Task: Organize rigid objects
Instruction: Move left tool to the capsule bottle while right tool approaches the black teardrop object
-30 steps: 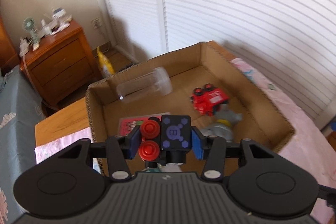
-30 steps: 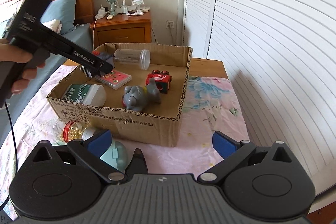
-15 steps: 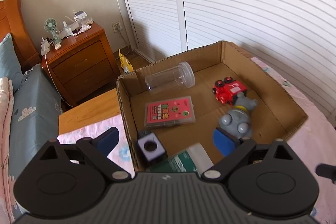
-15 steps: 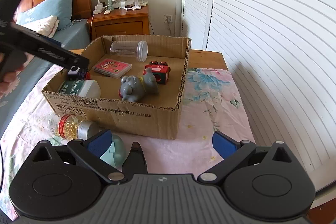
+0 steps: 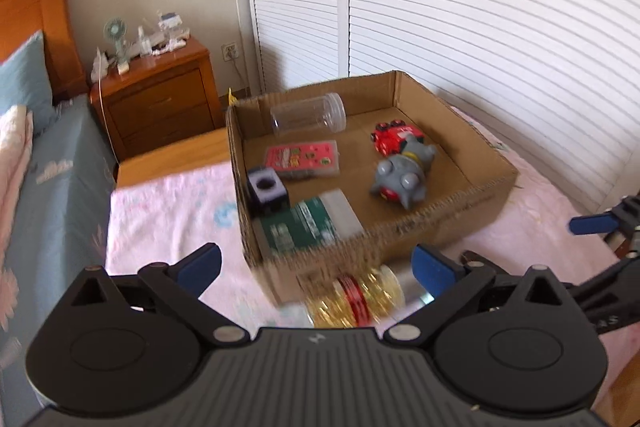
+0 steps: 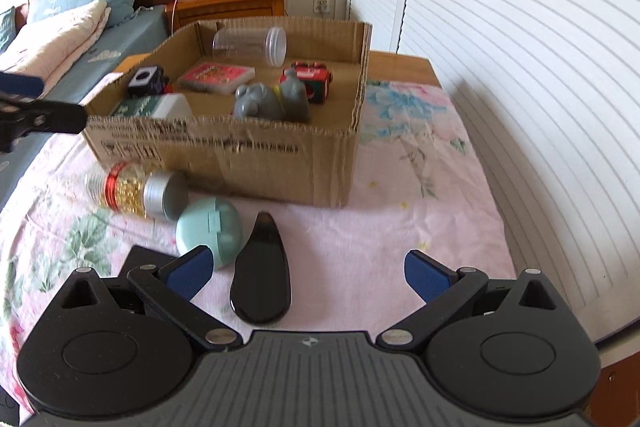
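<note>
A cardboard box [image 5: 460, 219] [image 6: 248, 155] on the bed holds a black cube toy [image 5: 266, 189] [image 6: 146, 79], a clear jar [image 5: 308, 114], a red card case [image 5: 304, 159], a red toy car [image 5: 396, 137], a grey animal toy [image 5: 400, 179] and a green-white bottle [image 5: 316, 223]. Outside the box lie a bottle of yellow beads [image 6: 136, 189] [image 5: 356, 297], a mint round case [image 6: 210, 227] and a black shoehorn-shaped piece [image 6: 260, 275]. My left gripper [image 5: 316, 267] is open and empty, over the bead bottle. My right gripper [image 6: 306, 273] is open and empty, above the black piece.
A pink floral cloth [image 6: 400, 187] covers the surface. A wooden nightstand [image 5: 160, 95] with a small fan stands behind the box. White louvred doors [image 5: 480, 7] run along the right. A bed with pillows [image 6: 72, 27] lies to the left.
My left gripper let go of the black cube toy into the box's near-left corner, opened and drew back out of the box. My right gripper moved closer to the objects in front of the box.
</note>
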Available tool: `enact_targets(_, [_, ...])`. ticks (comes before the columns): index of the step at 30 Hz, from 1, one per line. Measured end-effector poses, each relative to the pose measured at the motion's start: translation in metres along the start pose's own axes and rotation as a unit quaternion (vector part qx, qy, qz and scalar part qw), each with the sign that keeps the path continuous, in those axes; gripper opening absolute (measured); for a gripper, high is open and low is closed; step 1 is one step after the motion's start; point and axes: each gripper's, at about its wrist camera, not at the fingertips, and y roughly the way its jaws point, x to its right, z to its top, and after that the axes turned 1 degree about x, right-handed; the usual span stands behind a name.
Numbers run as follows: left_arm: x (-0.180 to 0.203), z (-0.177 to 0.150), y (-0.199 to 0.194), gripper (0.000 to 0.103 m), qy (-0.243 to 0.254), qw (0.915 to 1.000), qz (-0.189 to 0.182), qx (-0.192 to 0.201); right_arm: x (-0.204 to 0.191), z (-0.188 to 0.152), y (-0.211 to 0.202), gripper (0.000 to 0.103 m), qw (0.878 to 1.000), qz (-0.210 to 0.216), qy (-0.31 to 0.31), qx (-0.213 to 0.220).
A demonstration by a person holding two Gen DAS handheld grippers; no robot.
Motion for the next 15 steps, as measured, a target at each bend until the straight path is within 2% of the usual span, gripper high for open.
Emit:
enact_targets(4, [0.008, -0.02, -0.007, 0.101, -0.007, 0.9996, 0.027, 0.004, -0.001, -0.006, 0.006, 0.103, 1.0, 0.0, 0.001, -0.008])
enact_targets(9, [0.017, -0.04, -0.008, 0.101, -0.021, 0.9989, 0.04, 0.009, -0.006, -0.015, 0.02, 0.103, 1.0, 0.001, -0.004, -0.025])
enact_targets(15, [0.019, -0.052, 0.0, 0.101, -0.056, 0.9983, 0.015, -0.005, -0.016, -0.023, 0.038, 0.103, 0.999, -0.02, -0.024, -0.039])
